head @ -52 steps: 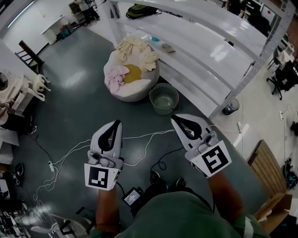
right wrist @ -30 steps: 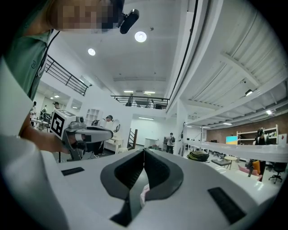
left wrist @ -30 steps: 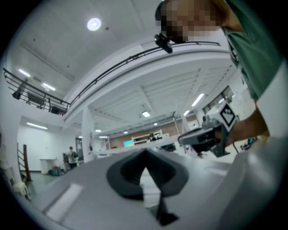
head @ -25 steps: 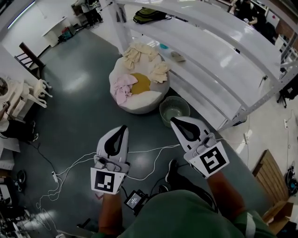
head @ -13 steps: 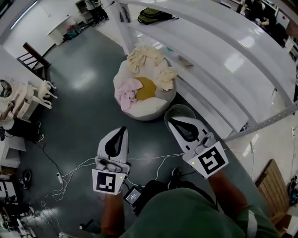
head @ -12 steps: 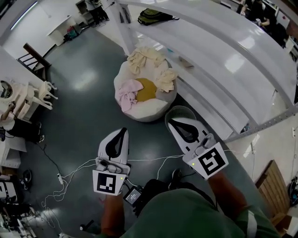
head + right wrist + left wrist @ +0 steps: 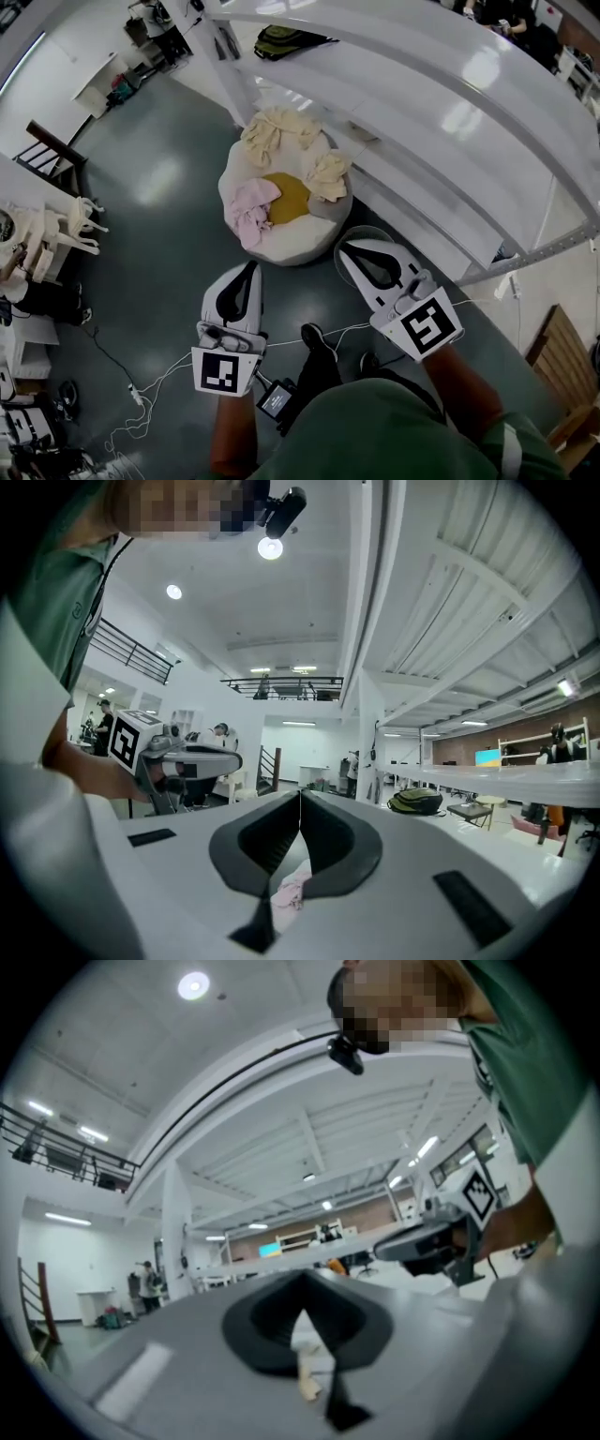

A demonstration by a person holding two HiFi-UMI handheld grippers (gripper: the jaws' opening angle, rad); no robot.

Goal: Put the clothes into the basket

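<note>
Two closed, empty grippers: left gripper [image 7: 250, 267], right gripper [image 7: 343, 247], fingers together. Pink, cream, yellow clothes [image 7: 251, 206] on white beanbag [image 7: 286, 247] ahead; basket [image 7: 367, 231] beneath right gripper.

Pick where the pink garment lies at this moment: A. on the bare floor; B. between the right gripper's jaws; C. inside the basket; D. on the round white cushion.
D: the pink garment lies on top of the round white cushion, beside a yellow piece, with cream clothes at the cushion's far rim.
</note>
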